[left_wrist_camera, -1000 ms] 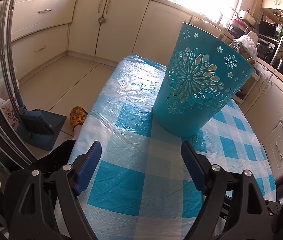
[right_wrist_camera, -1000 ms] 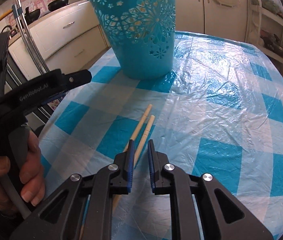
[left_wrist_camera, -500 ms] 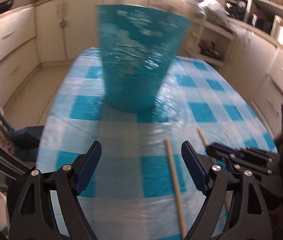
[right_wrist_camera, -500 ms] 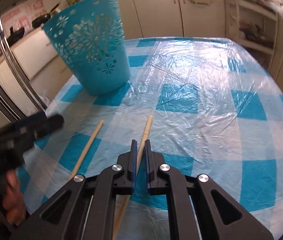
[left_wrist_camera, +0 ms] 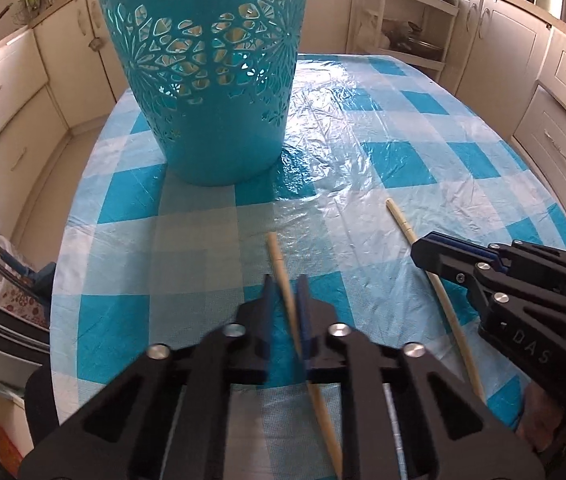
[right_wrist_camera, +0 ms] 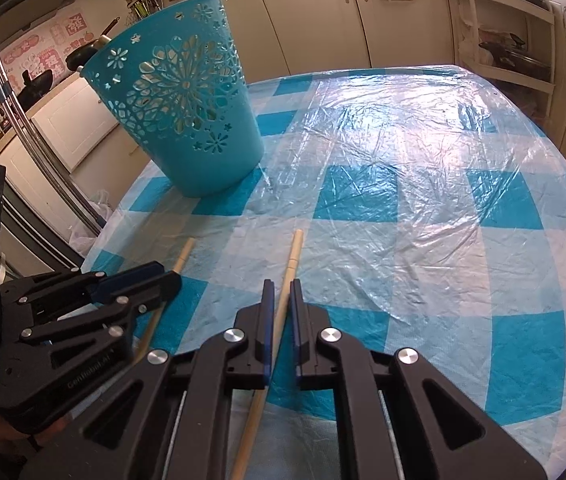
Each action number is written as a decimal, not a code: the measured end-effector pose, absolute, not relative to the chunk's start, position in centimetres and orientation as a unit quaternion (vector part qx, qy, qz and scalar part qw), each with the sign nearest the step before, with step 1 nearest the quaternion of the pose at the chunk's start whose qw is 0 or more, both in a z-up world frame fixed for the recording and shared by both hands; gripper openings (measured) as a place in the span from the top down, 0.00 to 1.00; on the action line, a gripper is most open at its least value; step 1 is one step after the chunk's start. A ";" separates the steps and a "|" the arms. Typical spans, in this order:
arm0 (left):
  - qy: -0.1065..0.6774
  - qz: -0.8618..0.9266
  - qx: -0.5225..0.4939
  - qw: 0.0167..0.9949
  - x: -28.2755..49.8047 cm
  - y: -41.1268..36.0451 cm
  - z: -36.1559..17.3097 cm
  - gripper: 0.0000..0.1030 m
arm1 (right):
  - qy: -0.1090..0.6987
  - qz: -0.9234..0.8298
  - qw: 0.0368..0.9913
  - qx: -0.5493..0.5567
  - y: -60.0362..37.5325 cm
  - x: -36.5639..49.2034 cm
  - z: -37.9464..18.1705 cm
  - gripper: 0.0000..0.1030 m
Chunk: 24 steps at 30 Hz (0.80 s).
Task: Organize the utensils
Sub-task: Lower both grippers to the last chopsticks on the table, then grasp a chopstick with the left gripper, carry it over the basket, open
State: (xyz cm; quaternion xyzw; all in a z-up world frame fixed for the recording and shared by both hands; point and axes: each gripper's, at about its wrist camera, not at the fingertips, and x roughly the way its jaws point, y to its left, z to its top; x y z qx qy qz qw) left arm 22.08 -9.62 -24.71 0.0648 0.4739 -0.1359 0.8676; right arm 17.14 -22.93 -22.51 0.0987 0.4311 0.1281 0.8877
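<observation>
Two chopsticks (left_wrist_camera: 279,264) (right_wrist_camera: 293,256), one between each claw's (left_wrist_camera: 286,294) (right_wrist_camera: 280,300) fingers

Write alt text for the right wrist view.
The right gripper is closed on a chopstick lying on a blue checked table. To its left, the left gripper is over a second chopstick, with a teal basket standing behind.

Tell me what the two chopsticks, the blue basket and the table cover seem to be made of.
Left chopstick and right chopstick: pale, matte, probably bamboo or wood; no grain visible. Basket: turquoise moulded plastic, by its smooth sheen and cut-out flower pattern. Table cover: checked cloth or vinyl under a thin clear plastic sheet, by the wrinkles and glare.
</observation>
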 end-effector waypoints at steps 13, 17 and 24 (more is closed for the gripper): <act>0.479 -0.130 0.062 0.866 22.2 -8.9 -24.5 0.94 | 0.428 0.133 0.892 0.049 -22.1 18.0 -22.5 0.92; 0.474 -0.130 0.064 0.869 22.0 -8.9 -24.5 0.94 | 0.428 0.134 0.892 0.058 -22.4 17.9 -22.5 0.92; 0.467 -0.134 0.073 0.871 21.7 -9.1 -24.7 0.94 | 0.429 0.137 0.891 0.063 -22.5 18.0 -22.5 0.92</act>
